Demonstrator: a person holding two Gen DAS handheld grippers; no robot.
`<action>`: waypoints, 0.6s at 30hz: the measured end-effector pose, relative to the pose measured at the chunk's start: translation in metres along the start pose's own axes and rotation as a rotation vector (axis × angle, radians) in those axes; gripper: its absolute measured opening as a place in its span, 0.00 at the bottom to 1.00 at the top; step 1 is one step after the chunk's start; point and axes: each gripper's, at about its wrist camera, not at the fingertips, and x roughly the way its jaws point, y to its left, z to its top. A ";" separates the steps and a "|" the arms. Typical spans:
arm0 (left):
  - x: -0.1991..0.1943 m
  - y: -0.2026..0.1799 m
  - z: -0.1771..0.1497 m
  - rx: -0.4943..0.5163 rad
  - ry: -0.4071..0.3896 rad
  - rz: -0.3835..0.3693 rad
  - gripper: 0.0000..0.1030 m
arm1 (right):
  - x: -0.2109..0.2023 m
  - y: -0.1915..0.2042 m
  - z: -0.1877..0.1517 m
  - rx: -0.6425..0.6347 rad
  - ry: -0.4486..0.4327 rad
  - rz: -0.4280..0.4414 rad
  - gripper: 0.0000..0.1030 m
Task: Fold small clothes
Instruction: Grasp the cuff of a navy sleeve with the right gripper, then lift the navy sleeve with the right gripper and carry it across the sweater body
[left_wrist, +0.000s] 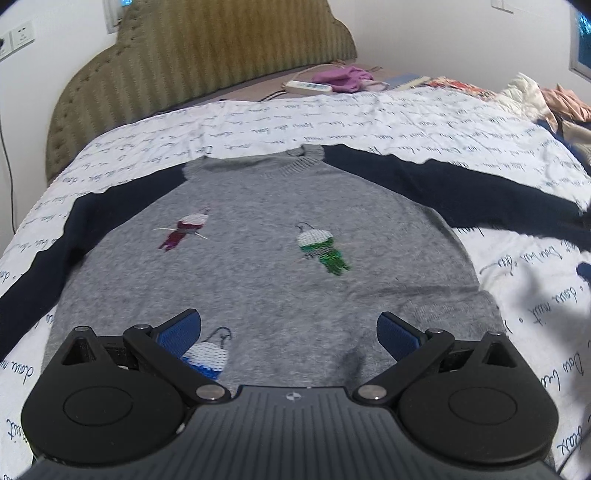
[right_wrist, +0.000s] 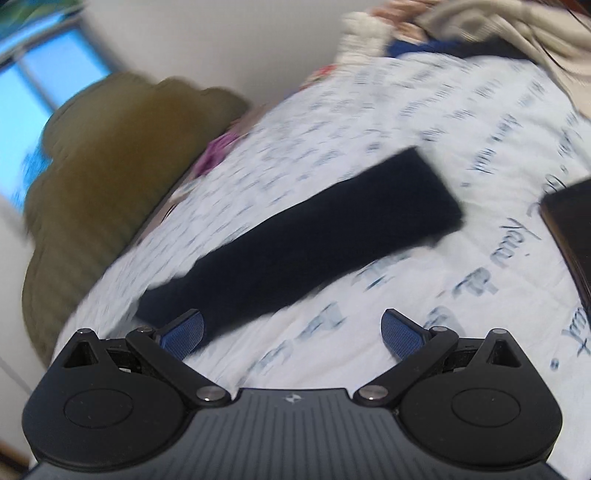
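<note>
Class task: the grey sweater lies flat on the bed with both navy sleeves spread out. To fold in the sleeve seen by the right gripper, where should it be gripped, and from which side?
Probably the cuff end of the navy sleeve. It lies flat and straight with a free square end, so the open right gripper can slide in from beyond the cuff, pinching its edge.

A white bedsheet printed with cursive handwriting (left_wrist: 332, 114) covers the bed, backed by an olive-green ribbed upholstered headboard (left_wrist: 207, 55). Near the headboard lie a white power strip (left_wrist: 306, 87) and crumpled purple cloth (left_wrist: 345, 78); wall sockets (left_wrist: 20, 37) sit at left.
</note>
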 end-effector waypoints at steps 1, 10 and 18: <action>0.002 -0.002 0.000 0.008 0.005 -0.001 1.00 | 0.004 -0.006 0.003 0.028 -0.011 -0.013 1.00; 0.017 -0.002 0.000 0.029 0.056 0.005 1.00 | 0.040 -0.049 0.039 0.291 -0.208 -0.003 0.83; 0.025 0.002 0.007 0.023 0.060 0.021 1.00 | 0.061 -0.080 0.061 0.422 -0.184 -0.026 0.11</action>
